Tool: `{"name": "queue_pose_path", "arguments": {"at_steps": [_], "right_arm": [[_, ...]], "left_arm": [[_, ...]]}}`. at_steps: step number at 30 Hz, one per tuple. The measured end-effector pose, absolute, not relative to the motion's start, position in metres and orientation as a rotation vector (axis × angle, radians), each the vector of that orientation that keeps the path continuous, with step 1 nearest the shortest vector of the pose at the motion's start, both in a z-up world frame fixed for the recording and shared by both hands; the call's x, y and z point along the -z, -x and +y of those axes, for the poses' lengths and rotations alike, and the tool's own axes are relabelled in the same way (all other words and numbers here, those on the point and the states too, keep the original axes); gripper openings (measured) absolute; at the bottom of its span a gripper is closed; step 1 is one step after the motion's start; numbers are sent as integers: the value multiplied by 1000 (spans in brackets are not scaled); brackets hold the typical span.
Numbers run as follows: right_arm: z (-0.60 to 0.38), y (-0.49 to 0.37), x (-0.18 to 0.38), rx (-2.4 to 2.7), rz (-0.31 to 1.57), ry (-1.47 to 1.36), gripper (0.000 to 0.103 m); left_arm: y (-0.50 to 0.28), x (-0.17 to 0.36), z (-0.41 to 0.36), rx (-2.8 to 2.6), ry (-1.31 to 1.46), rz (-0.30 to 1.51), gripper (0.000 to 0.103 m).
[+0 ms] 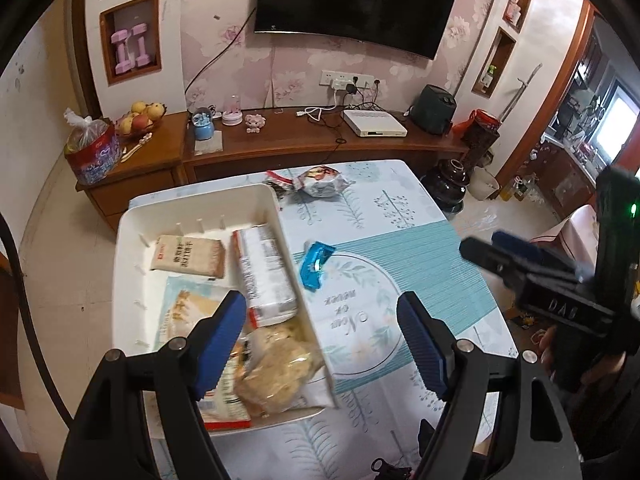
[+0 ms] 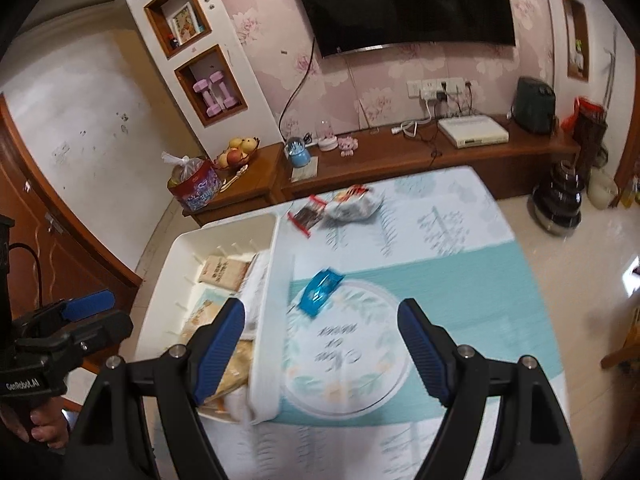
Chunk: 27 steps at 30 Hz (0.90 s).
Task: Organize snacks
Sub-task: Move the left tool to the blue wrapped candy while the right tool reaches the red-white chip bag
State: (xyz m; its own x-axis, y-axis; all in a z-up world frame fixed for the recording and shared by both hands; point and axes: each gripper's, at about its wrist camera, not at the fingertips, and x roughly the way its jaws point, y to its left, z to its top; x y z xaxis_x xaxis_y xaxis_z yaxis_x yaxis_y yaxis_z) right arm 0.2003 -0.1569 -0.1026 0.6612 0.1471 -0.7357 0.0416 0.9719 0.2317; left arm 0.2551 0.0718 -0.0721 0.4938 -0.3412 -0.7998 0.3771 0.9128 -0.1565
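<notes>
Table point(image 1: 432, 216) under a pale teal leaf-print cloth, filling the ground ahead of both pairs of fingers.

White bin point(image 1: 132, 240) on the table's left part. In the left wrist view its right wall runs up between the two fingers; the left finger overlaps the bin's near contents. In the right wrist view the bin point(image 2: 176, 264) sits ahead-left, its right wall just inside the left finger.

Inside the bin: white wrapped pack point(image 1: 264, 276) along the right wall, tan packet point(image 1: 188, 258) beyond the left fingertip, clear bag of pale snacks point(image 1: 276, 372) at the near end.

Loose on the cloth: white-and-red snack bag point(image 1: 320, 180) at the far edge, well beyond the fingertips; small blue packet point(image 1: 316, 264) just right of the bin wall, ahead between the fingers. Same blue packet point(image 2: 320, 290) in the right wrist view, blurred.

Left gripper point(image 1: 322, 344): fingers spread wide, nothing between the pads. Right gripper point(image 2: 322, 346): likewise wide apart, nothing held.
</notes>
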Motion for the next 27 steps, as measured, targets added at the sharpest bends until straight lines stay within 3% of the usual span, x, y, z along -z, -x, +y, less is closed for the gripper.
{"name": "queue_pose_path", "arguments": {"at_steps": [12, 27], "right_arm": [[-215, -240, 72, -137, 766, 88, 79], [-237, -359, 61, -372, 730, 437, 79]], "left_arm": [[-281, 89, -19, 412, -127, 972, 77], [-345, 142, -83, 280, -326, 1043, 77]]}}
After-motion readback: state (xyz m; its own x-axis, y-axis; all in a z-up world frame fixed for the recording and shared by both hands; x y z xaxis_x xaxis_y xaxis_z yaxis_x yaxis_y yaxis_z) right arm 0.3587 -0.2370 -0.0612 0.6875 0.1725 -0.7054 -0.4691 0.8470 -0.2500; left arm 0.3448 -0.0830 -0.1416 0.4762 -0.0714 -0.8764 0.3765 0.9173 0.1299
